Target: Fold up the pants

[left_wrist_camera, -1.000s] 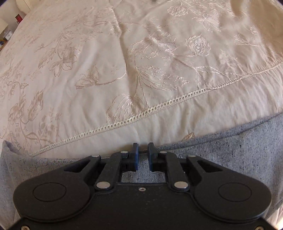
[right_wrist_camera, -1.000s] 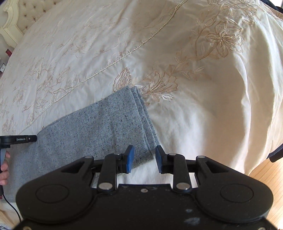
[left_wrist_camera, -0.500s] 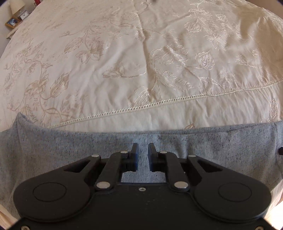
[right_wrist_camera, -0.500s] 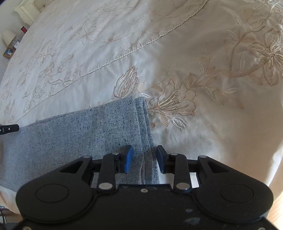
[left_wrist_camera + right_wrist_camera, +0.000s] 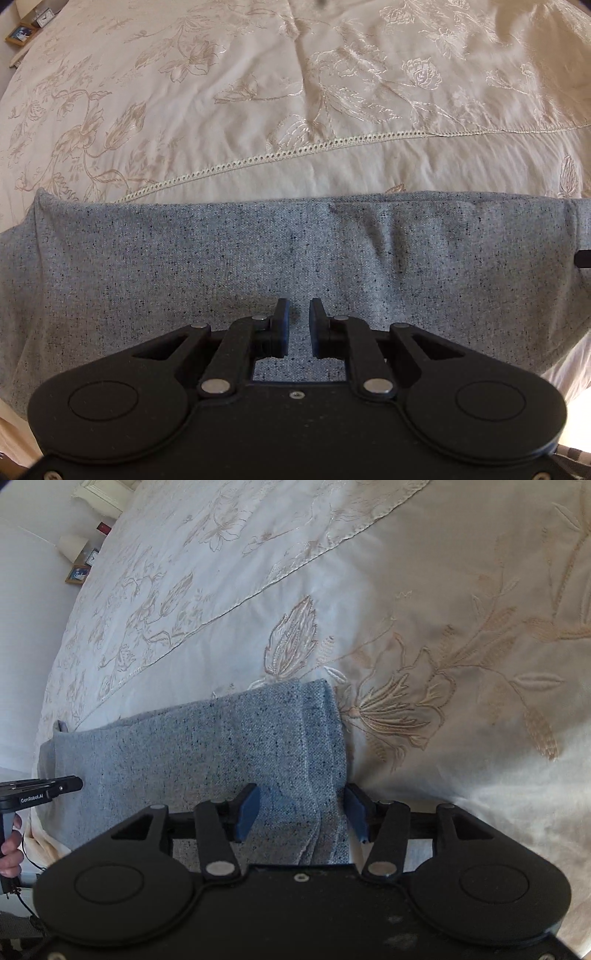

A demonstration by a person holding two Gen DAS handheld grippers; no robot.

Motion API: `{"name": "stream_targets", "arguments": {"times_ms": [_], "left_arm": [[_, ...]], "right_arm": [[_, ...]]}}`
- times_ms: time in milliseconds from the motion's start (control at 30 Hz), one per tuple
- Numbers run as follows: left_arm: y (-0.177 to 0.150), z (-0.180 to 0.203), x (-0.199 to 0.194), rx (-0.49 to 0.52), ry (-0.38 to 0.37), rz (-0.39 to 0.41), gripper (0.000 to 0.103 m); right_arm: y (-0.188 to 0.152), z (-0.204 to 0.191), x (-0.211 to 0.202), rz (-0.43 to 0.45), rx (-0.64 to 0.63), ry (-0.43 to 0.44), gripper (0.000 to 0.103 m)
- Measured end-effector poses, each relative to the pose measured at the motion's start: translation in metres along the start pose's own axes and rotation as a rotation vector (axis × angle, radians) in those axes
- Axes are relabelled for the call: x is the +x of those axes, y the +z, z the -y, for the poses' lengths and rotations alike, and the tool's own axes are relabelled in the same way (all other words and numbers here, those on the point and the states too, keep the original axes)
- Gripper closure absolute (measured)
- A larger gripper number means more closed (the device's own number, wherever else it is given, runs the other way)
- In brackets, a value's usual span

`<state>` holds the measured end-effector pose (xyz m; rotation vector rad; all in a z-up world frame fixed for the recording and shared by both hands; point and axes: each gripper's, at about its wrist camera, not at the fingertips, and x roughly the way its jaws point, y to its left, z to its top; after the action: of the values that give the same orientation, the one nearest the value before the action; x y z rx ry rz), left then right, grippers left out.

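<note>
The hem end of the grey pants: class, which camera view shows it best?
The right wrist view: the hem end lies whole there, with its layered edges showing. The left wrist view shows only a dim strip of it at the frame's right edge.

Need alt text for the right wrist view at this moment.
The right gripper, open wide, straddles the hemmed end of folded grey pants lying on a cream embroidered bedspread. At the left edge, a hand holds the left gripper.

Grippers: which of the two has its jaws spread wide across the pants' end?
The right gripper: its blue pads straddle the hem end of the grey pants. The left gripper has only a narrow gap, over mid-fabric.
</note>
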<state>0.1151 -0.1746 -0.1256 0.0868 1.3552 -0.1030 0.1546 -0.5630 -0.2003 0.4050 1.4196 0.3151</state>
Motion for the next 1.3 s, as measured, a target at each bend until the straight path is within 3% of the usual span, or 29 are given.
{"name": "stream_targets", "arguments": {"times_ms": [100,200,233,267,300,567,700,833,933,1033,1133,1300], "left_arm": [[0.004,0.006,0.001,0.020,-0.010,0.007,0.083],[0.009,0.012,-0.001,0.038,-0.027,0.026,0.083],[0.010,0.014,-0.001,0.043,-0.036,0.033,0.083],[0.013,0.016,-0.001,0.047,-0.043,0.038,0.083],[0.014,0.018,-0.001,0.049,-0.047,0.041,0.083],[0.043,0.026,0.024,0.013,-0.062,0.058,0.083],[0.064,0.030,0.050,0.018,-0.059,0.009,0.085],[0.068,0.024,0.033,0.032,-0.084,0.051,0.084],[0.055,0.009,0.005,0.009,-0.112,0.100,0.084],[0.029,-0.002,-0.014,0.003,-0.188,0.098,0.084],[0.007,0.003,-0.012,0.057,-0.258,0.044,0.084],[-0.018,0.015,0.029,0.141,-0.245,-0.077,0.084]], "right_arm": [[0.002,-0.010,0.003,-0.024,0.015,-0.028,0.037],[0.003,-0.017,0.000,-0.005,0.024,-0.065,0.045],[0.000,-0.022,-0.004,0.017,-0.001,-0.070,0.058],[-0.002,-0.029,-0.009,0.033,-0.023,-0.081,0.089],[-0.004,-0.034,-0.014,0.043,-0.036,-0.082,0.090],[-0.020,-0.075,-0.056,0.157,-0.071,-0.061,0.091],[-0.025,-0.085,-0.062,0.166,-0.074,-0.071,0.091],[-0.028,-0.090,-0.068,0.172,-0.059,-0.071,0.091],[-0.030,-0.097,-0.073,0.177,-0.061,-0.083,0.091],[-0.032,-0.107,-0.077,0.186,-0.063,-0.088,0.091],[-0.035,-0.119,-0.082,0.193,-0.059,-0.098,0.091],[-0.038,-0.143,-0.087,0.201,-0.052,-0.127,0.091]]}}
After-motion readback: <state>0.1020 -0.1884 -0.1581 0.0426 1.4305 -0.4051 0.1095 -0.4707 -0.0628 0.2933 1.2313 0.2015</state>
